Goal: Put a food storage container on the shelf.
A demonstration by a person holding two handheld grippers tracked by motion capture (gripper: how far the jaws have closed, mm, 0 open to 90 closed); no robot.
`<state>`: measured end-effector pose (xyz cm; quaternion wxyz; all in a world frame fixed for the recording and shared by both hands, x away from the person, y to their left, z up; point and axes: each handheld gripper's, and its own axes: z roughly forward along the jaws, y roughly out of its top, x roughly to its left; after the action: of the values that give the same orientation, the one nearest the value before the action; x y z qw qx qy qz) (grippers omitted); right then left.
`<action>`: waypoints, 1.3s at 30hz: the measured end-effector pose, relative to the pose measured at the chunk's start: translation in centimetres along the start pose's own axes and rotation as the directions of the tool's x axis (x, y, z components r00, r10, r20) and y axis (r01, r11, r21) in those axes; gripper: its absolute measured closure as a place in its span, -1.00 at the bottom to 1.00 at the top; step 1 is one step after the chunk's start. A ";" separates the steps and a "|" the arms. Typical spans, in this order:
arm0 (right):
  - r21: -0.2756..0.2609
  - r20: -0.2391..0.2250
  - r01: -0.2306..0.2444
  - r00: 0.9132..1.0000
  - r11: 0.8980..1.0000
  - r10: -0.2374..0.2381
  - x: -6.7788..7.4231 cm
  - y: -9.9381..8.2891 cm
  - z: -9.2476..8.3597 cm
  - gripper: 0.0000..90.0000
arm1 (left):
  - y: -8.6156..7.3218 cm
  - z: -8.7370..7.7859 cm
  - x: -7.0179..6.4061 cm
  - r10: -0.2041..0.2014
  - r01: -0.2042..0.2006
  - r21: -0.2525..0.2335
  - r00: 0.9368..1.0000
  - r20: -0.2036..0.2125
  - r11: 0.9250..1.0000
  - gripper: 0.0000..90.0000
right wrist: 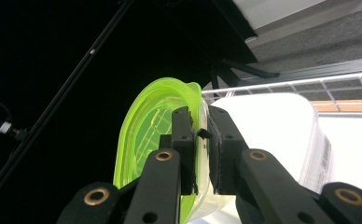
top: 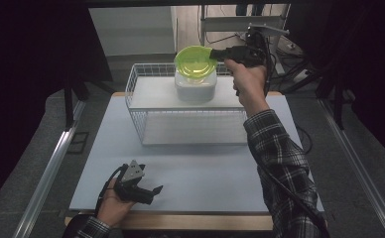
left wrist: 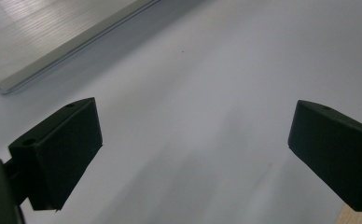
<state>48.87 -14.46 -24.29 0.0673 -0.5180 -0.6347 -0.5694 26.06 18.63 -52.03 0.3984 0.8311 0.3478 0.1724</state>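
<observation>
Resting at the lower left of the high view, the left gripper [top: 148, 191] idles with jaws apart. At upper centre the right gripper [top: 219, 53] pinches the green lid [top: 195, 60], lifted off the white container [top: 195, 87]; setting it down remains.

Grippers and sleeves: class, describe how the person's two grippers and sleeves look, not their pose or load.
Both the left gripper and the right gripper are black, each with two blocky jaws. The left carries a grey three-cornered plate. A black cable trails from the right one. Both sleeves are dark plaid.
</observation>
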 end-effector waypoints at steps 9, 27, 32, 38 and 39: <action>-0.039 0.046 -0.058 0.997 0.998 0.060 -0.7 0.5 1.2 0.83 | 0.0 0.0 -0.1 0.007 -0.007 0.003 1.000 0.007 1.000 -0.95; -0.078 0.079 -0.096 0.992 0.992 0.102 -1.7 0.3 2.2 0.72 | 0.0 0.0 -0.2 0.015 -0.015 0.007 1.000 0.013 1.000 -0.95; -0.079 0.084 -0.098 0.991 0.992 0.105 -1.9 0.3 2.3 0.65 | 0.0 0.1 -0.2 0.018 -0.018 0.010 1.000 0.014 1.000 -0.95; -0.069 0.091 -0.088 0.991 0.994 0.094 -1.9 0.2 2.4 0.52 | 0.0 0.1 -0.2 0.021 -0.021 0.012 1.000 0.014 1.000 -0.95; -0.067 0.091 -0.084 0.992 0.994 0.090 -1.9 0.3 2.4 0.49 | 0.0 0.1 -0.3 0.021 -0.021 0.012 1.000 0.013 1.000 -0.95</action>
<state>51.15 -13.69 -26.24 0.0457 -0.5731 -0.5957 -0.5609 25.94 18.40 -52.05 0.3937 0.8382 0.3375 0.1689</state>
